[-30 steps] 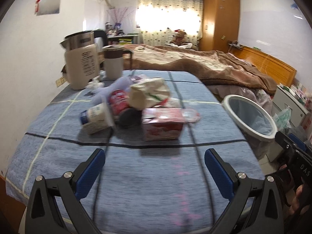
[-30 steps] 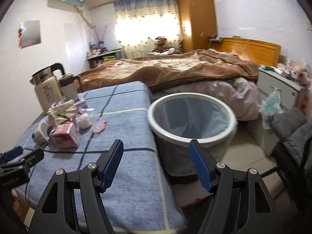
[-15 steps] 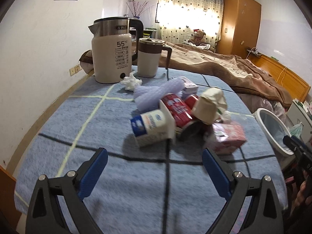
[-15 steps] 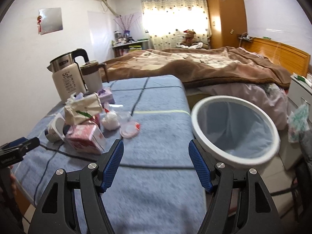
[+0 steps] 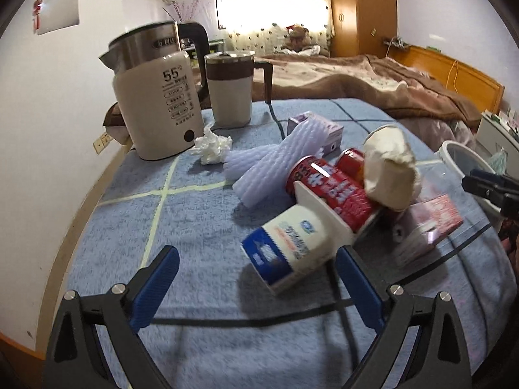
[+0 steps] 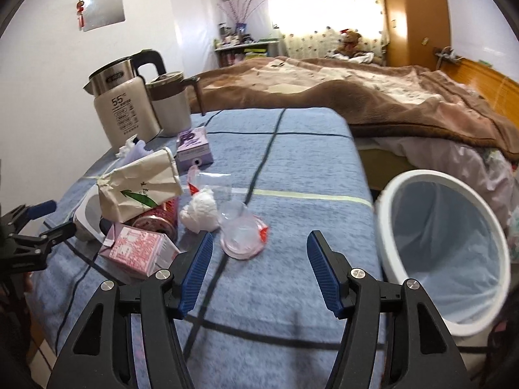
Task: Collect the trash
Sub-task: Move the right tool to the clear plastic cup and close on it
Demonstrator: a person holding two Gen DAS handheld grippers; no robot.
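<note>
A white-rimmed waste bin point(image 6: 444, 246) lined with a pale blue bag stands just off the right edge of the table point(image 6: 292, 168), its mouth tipped toward the right-hand camera and nothing visible inside. On the blue checked cloth, litter is heaped near the left side: a white-and-blue cup point(image 5: 292, 246) on its side, a red can point(image 5: 331, 191), a crumpled cream paper bag point(image 5: 389, 171), a pink carton point(image 5: 428, 223), white foam netting point(image 5: 275, 159), a purple carton point(image 5: 324, 126) and a tissue wad point(image 5: 212, 146). A kettle point(image 5: 159, 97) and a lidded mug point(image 5: 230, 87) stand upright behind them, contents hidden.

Only the right-hand view shows the bin's interior, a clear plastic cup point(image 6: 240, 230) lying flattened with a red-tagged film, and a second white wad point(image 6: 201, 210); the foam netting shows clearly only from the left.

The left claw point(image 5: 256, 288) stands wide apart and empty, the toppled cup just ahead of it, nearer its right finger. The right claw point(image 6: 259, 272) is closing with nothing between its blue pads; the clear cup lies just beyond its left fingertip, possibly touching it, though blur makes that hard to judge. The bin sits to that claw's right.
</note>
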